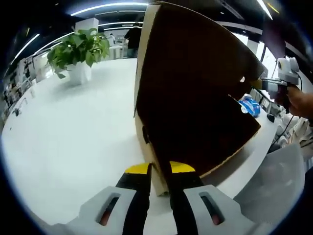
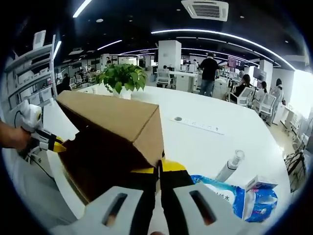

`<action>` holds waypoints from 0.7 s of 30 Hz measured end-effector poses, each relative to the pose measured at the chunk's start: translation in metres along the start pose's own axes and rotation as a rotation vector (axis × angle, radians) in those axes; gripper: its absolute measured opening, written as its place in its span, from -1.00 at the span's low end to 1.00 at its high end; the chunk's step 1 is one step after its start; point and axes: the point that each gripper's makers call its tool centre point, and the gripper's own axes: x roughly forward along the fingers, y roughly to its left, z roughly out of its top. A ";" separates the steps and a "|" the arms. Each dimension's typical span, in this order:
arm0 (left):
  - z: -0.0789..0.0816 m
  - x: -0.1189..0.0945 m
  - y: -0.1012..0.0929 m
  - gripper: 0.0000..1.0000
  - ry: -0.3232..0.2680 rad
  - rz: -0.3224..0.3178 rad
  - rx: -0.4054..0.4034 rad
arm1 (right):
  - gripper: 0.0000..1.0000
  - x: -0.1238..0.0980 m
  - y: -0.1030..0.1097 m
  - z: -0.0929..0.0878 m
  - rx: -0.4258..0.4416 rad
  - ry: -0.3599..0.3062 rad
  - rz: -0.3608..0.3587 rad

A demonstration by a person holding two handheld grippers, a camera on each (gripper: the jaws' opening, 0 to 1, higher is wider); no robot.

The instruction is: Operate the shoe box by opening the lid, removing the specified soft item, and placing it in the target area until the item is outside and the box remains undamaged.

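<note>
Gripping one shoe box (image 2: pixel 117 132), two tongs (image 1: pixel 159 171) (image 2: pixel 157 169), one plant (image 2: pixel 122 77)

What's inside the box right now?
Cannot tell. In the right gripper view the cardboard box shows closed outer faces; in the left gripper view only a dark shadowed panel. Any contents are covered.

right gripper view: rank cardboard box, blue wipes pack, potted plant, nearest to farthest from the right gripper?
1. Cardboard box, its corner pinched between the right gripper jaws.
2. Blue wipes pack, on the table just right of the jaws.
3. Potted plant, at the table's far side, behind the box.
</note>
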 end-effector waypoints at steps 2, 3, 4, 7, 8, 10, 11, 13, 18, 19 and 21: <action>-0.001 0.000 0.000 -0.78 -0.002 -0.002 0.002 | -1.00 0.000 0.000 -0.004 -0.001 0.002 -0.011; -0.001 -0.001 -0.001 -0.77 -0.003 -0.005 -0.002 | -1.00 0.000 0.001 -0.006 0.009 0.007 -0.011; -0.001 -0.001 -0.001 -0.77 -0.002 -0.005 -0.001 | -0.99 -0.001 0.002 -0.007 0.009 0.008 -0.012; -0.001 -0.002 -0.001 -0.76 0.000 -0.006 0.005 | -0.98 -0.002 0.004 -0.012 0.013 0.017 -0.013; -0.002 -0.002 -0.001 -0.76 0.002 -0.007 0.007 | -0.98 -0.002 0.004 -0.013 0.018 0.021 -0.014; -0.003 -0.003 -0.002 -0.76 0.001 -0.009 0.007 | -0.98 -0.002 0.005 -0.016 0.017 0.028 -0.014; -0.003 -0.004 -0.003 -0.76 0.000 -0.010 0.009 | -0.97 -0.003 0.006 -0.017 0.024 0.030 -0.013; -0.004 -0.006 -0.004 -0.75 -0.001 -0.013 0.010 | -0.96 -0.002 0.007 -0.019 0.025 0.035 -0.013; -0.004 -0.011 -0.004 -0.75 -0.005 -0.020 0.003 | -0.94 -0.003 0.010 -0.028 0.055 0.059 -0.011; -0.004 -0.010 -0.004 -0.75 -0.006 -0.021 0.004 | -0.93 -0.003 0.010 -0.030 0.060 0.061 -0.011; -0.005 -0.012 -0.004 -0.74 -0.004 -0.025 0.002 | -0.93 -0.004 0.011 -0.033 0.063 0.068 -0.010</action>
